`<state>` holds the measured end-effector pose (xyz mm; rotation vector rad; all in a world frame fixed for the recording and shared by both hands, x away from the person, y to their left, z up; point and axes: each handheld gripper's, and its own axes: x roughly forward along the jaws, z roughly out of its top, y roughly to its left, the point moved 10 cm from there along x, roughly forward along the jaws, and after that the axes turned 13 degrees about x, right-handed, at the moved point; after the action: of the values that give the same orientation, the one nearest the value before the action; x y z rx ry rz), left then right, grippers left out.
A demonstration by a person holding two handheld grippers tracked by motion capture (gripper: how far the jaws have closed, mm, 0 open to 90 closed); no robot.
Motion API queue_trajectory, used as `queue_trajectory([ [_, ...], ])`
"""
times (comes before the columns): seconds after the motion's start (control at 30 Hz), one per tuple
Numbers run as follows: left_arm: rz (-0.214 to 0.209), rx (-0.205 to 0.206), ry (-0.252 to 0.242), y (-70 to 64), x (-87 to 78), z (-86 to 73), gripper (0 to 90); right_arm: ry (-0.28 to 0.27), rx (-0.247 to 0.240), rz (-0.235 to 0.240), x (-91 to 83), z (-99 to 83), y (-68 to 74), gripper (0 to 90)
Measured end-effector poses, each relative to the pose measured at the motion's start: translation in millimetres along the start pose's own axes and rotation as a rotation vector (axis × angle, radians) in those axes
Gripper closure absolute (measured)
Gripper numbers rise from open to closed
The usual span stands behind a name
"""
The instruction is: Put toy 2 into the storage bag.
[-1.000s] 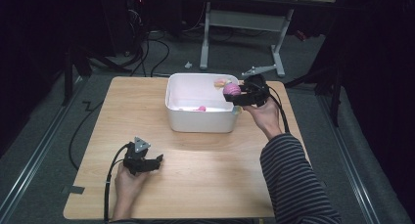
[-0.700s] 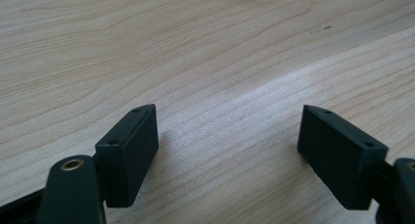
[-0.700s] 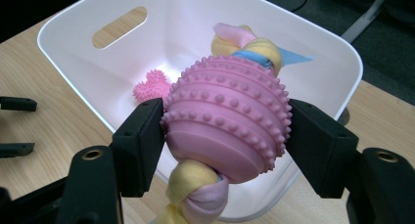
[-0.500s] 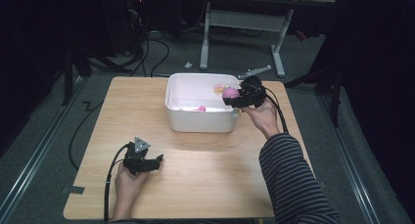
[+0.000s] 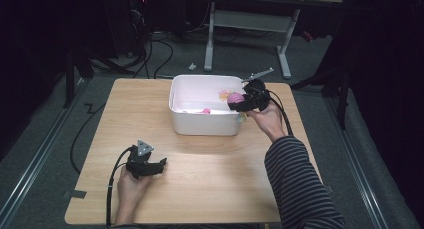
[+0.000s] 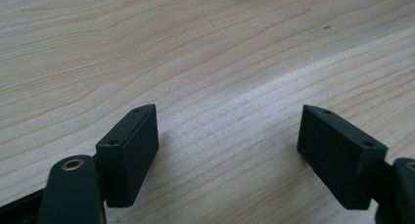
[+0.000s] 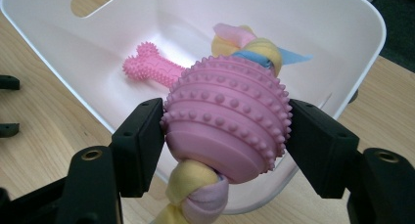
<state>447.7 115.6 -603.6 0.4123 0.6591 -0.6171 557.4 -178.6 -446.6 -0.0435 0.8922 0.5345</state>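
A pink studded ball toy (image 7: 226, 117) with a yellow, pink and blue braided rope through it sits clamped between the jaws of my right gripper (image 7: 225, 141). In the high view that right gripper (image 5: 243, 100) holds the ball toy (image 5: 235, 98) over the right end of the white bin (image 5: 204, 124). Inside the bin (image 7: 342, 33) lies a pink spiky bone (image 7: 149, 66). My left gripper (image 5: 161, 165) rests low on the wooden table (image 5: 210, 179) at the front left, jaws open. In its own view the left gripper (image 6: 227, 150) has bare wood between its jaws.
The bin stands at the far middle of the table. A metal desk frame (image 5: 247, 19) and cables (image 5: 150, 44) lie on the floor beyond the table. A striped sleeve (image 5: 300, 189) reaches in from the front right.
My right gripper has carried the ball toy slightly left and nearer, over the bin's right end. The left gripper has stayed put.
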Motion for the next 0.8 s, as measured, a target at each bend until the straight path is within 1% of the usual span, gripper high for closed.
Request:
queue_trajectory([
  [0.13,-0.002,0.001,0.0,-0.3,0.0,0.0,23.4,0.014,0.009,0.002,2.3,-3.1,0.6,32.8],
  [0.2,-0.002,0.001,0.0,-0.3,0.0,0.0,23.4,0.017,0.003,-0.003,4.3,-5.5,-0.1,32.0],
  [0.27,-0.001,0.0,0.0,-0.4,0.0,0.0,23.4,0.004,0.003,0.009,4.8,-5.2,0.0,30.1],
  [0.33,-0.002,0.001,0.001,-0.6,-0.1,0.0,23.4,-0.006,0.018,0.015,3.9,-4.2,0.6,29.6],
  [0.43,-0.003,0.002,0.0,-0.9,-0.1,0.1,23.3,-0.022,0.004,0.013,2.5,-2.4,1.3,29.4],
  [0.5,-0.003,0.002,0.0,-1.0,-0.1,0.1,23.3,-0.035,0.006,0.014,0.1,-1.8,2.2,29.6],
  [0.6,-0.004,0.002,0.0,-1.0,-0.1,0.1,23.3,-0.07,0.007,0.02,-6.6,-0.3,3.4,30.6],
  [0.63,-0.004,0.003,0.0,-1.1,-0.1,0.1,23.2,-0.087,0.002,0.024,-9.3,0.3,3.7,31.5],
  [0.67,-0.004,0.002,0.0,-1.1,-0.1,0.1,23.2,-0.118,0.004,0.028,-16.8,0.7,3.7,32.5],
  [0.7,-0.004,0.003,0.0,-1.0,-0.1,0.1,23.2,-0.118,0.004,0.028,-16.8,0.7,3.7,32.5],
  [0.8,-0.004,0.002,0.0,-1.0,-0.1,0.1,23.2,-0.16,0.018,0.038,-27.2,0.6,3.1,33.9],
])
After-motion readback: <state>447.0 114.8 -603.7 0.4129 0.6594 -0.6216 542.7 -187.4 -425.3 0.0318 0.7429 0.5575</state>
